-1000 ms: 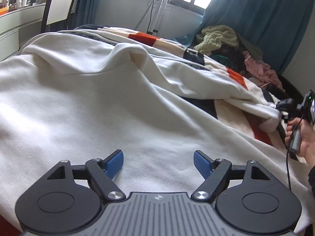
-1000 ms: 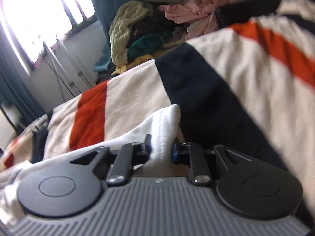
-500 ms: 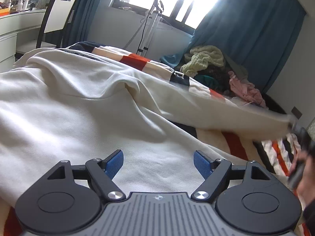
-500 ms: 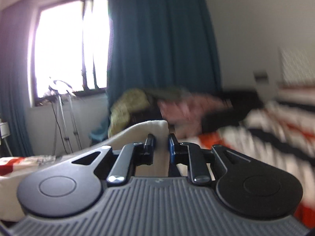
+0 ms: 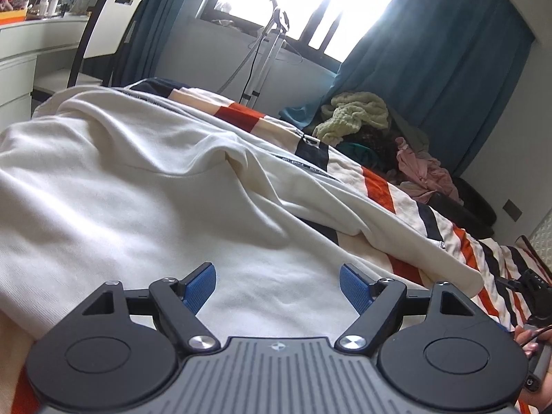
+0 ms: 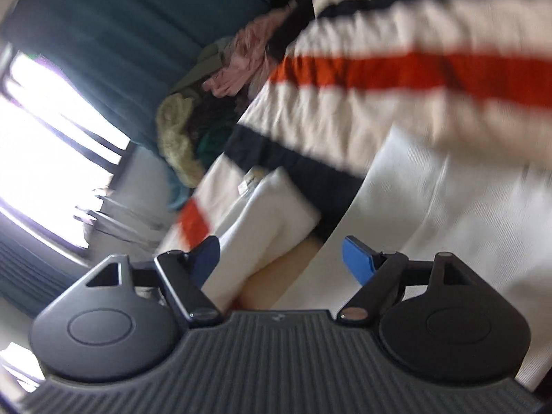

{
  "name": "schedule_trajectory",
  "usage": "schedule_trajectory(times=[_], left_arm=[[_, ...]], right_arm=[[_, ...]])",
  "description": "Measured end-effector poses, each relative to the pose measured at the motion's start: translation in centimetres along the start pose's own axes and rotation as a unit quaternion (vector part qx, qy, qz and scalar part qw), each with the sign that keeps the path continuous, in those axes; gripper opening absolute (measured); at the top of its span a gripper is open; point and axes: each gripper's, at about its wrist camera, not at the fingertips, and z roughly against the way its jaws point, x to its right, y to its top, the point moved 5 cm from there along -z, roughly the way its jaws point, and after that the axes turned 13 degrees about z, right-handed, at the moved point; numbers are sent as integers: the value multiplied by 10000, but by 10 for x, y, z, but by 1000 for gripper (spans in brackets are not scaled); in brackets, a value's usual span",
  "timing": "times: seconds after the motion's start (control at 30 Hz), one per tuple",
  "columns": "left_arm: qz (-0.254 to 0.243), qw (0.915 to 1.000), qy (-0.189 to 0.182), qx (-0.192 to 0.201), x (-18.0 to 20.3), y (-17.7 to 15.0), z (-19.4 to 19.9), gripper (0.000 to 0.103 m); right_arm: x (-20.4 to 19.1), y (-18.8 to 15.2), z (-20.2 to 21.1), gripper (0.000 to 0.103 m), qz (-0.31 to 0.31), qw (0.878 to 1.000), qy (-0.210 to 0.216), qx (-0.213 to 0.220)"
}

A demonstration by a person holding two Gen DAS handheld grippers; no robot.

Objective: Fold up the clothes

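A cream sweatshirt (image 5: 138, 207) lies spread over the striped bed cover (image 5: 379, 189). One long sleeve (image 5: 396, 238) stretches out to the right. My left gripper (image 5: 277, 276) hovers open just above the sweatshirt's body, with nothing between its blue pads. At the far right edge a hand (image 5: 531, 341) holds my right gripper (image 5: 533, 288) beyond the cuff. The right wrist view is rolled and blurred. In it my right gripper (image 6: 281, 248) has its jaws opening. The folded cream cuff (image 6: 276, 214) lies loose ahead of them, close to the left finger, not pinched.
A heap of clothes (image 5: 372, 127) sits at the bed's far end against a teal curtain (image 5: 431, 69). A white chair (image 5: 110, 24) and a desk (image 5: 34, 45) stand at the back left. A metal stand (image 5: 272, 34) stands by the bright window.
The right gripper, shut on the cuff, carried the sleeve out to the right, rolled, and has let it go. The left gripper rose a little and stayed open.
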Motion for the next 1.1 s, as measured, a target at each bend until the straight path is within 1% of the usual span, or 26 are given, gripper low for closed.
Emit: schedule_trajectory(times=[0.07, 0.13, 0.3, 0.43, 0.53, 0.67, 0.8, 0.97, 1.1], left_arm=[[-4, 10000, 55, 7, -1, -2, -4, 81], [-44, 9999, 152, 40, -3, -4, -8, 81], [-111, 9989, 460, 23, -8, -10, -23, 81], [-201, 9979, 621, -14, -8, -16, -42, 82], [-317, 9970, 695, -117, -6, -24, -56, 82], [-730, 9938, 826, -135, 0, -35, -65, 82], [-945, 9919, 838, -145, 4, -41, -67, 83], [-1079, 9903, 869, -134, 4, -43, -69, 83], [-1074, 9905, 852, -100, 2, -41, -69, 83]], right_arm=[[-3, -11, -8, 81, -467, 9977, 442, -195], [-8, -23, -19, 81, -697, 9941, 750, -345], [-20, -38, -49, 81, -744, 9920, 954, -362], [-32, -39, -60, 81, -413, 9935, 996, -376], [-33, -35, -66, 81, -364, 9945, 935, -298], [-29, -30, -75, 81, -538, 9932, 979, -323], [-27, -28, -79, 80, -516, 9924, 1063, -331], [-28, -25, -85, 81, -487, 9920, 1121, -328], [-24, -16, -87, 81, -664, 9905, 1163, -296]])
